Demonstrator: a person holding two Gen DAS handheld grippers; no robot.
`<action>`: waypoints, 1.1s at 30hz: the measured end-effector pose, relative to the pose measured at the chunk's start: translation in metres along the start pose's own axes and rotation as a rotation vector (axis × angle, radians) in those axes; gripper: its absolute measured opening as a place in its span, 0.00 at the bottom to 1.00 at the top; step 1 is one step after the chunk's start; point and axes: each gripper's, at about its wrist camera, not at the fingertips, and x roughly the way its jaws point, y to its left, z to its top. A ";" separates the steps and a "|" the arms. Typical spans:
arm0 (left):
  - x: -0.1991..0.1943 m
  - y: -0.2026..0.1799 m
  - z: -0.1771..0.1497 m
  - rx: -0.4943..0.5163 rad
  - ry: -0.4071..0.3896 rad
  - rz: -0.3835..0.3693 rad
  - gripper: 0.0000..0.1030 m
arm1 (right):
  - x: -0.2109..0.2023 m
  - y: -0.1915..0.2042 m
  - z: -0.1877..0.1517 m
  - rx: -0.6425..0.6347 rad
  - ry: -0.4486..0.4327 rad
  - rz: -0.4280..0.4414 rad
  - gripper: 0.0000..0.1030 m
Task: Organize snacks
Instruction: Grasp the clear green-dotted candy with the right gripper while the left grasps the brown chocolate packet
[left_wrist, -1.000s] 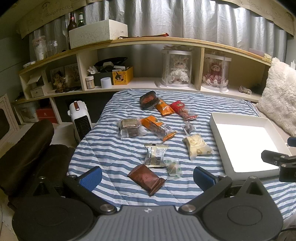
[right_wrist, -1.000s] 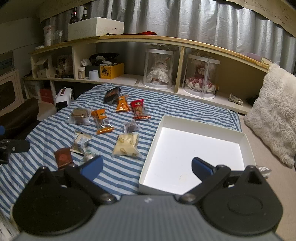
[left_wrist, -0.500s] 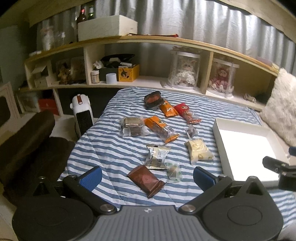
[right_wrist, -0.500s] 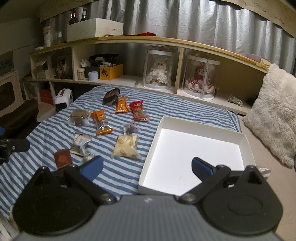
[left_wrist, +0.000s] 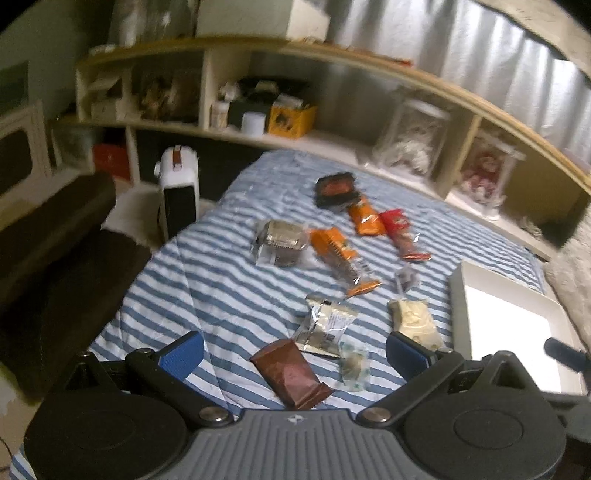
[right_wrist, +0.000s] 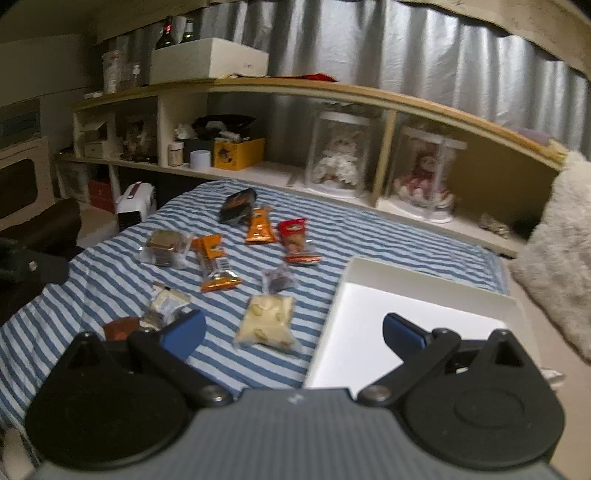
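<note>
Both the left gripper (left_wrist: 294, 350) and right gripper (right_wrist: 294, 331) hang released above snack packets (left_wrist: 334, 251) scattered on a striped bed (left_wrist: 207, 280) beside a white tray (right_wrist: 373, 269).

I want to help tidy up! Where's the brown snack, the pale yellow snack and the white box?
brown snack (left_wrist: 290, 374), left wrist view, middle of the wrapper
pale yellow snack (right_wrist: 266, 322), right wrist view, middle of the bag
white box (right_wrist: 424, 275), right wrist view, far rim
</note>
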 end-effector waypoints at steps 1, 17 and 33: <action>0.007 0.002 0.002 -0.014 0.021 0.001 1.00 | 0.007 0.002 0.002 0.005 0.008 0.017 1.00; 0.144 -0.016 0.004 -0.022 0.417 0.157 1.00 | 0.097 0.039 -0.013 0.021 0.144 0.120 0.99; 0.166 0.029 -0.009 0.163 0.498 0.148 1.00 | 0.124 0.029 -0.020 0.209 0.236 0.264 0.78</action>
